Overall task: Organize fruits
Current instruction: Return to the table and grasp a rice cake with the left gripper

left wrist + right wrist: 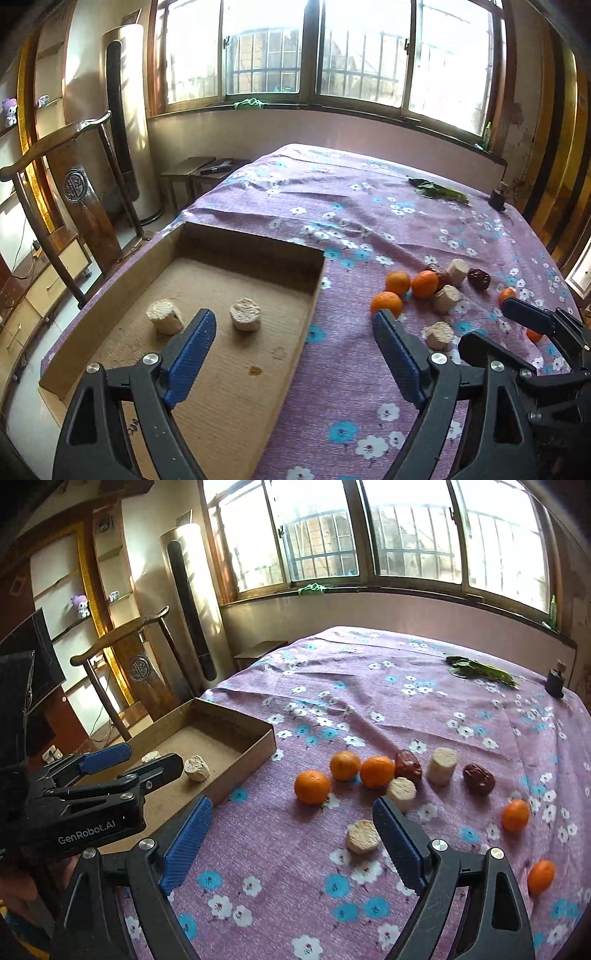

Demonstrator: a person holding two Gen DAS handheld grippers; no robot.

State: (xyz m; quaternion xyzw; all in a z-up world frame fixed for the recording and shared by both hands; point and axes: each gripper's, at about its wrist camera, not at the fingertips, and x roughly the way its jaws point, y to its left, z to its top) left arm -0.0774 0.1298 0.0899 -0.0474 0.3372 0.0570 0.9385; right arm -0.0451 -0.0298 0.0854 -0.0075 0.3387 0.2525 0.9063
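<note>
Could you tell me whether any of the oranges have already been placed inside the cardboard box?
No, the cardboard box holds only two pale cylindrical pieces, while the oranges all lie on the floral cloth.

In the left wrist view, the right gripper (487, 325) at four o'clock hides most of two oranges (506, 294). In the right wrist view, the left gripper (155, 758) at nine o'clock covers part of one pale chunk (150, 756) in the cardboard box (243, 755).
</note>
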